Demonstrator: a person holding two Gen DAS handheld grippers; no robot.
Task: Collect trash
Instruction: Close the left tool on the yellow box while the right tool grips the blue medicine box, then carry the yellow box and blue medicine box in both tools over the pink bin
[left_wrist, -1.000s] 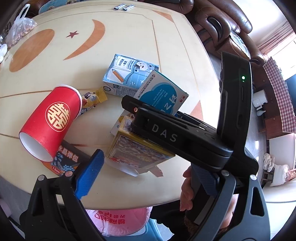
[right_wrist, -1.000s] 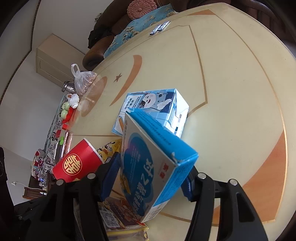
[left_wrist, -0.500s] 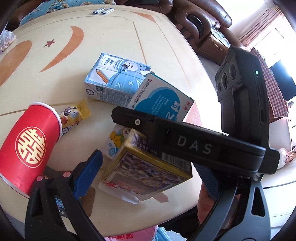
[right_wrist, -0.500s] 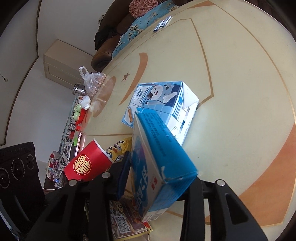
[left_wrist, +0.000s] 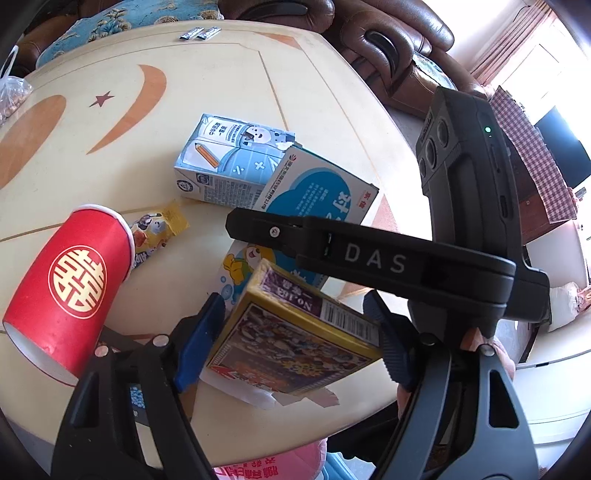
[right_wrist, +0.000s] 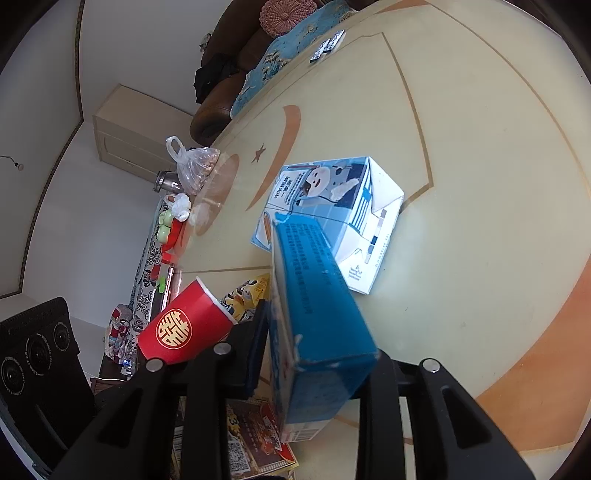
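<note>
A yellow picture box (left_wrist: 291, 339) lies near the table's front edge. My left gripper (left_wrist: 295, 332) straddles it with its jaws closing, a blue pad against each long side. My right gripper (right_wrist: 317, 343) is closing on a blue and white carton (right_wrist: 314, 314) and squeezes it narrow. That carton (left_wrist: 321, 192) stands tilted against a pale blue milk carton (left_wrist: 229, 162). A red paper cup (left_wrist: 74, 280) lies on its side at the left, with a yellow snack wrapper (left_wrist: 159, 229) beside it. A white cartoon wrapper (left_wrist: 240, 262) lies under the yellow box.
The round cream table (left_wrist: 221, 92) holds two small packets (left_wrist: 199, 33) at its far edge and a plastic bag (right_wrist: 192, 166) at the left. A pink bag (left_wrist: 266, 465) hangs below the front edge. Brown leather seats (left_wrist: 388, 48) stand behind.
My left gripper's pads have come in from wide apart to the sides of the yellow box. The right gripper's jaws have narrowed on the blue carton, which now shows its thin edge.
</note>
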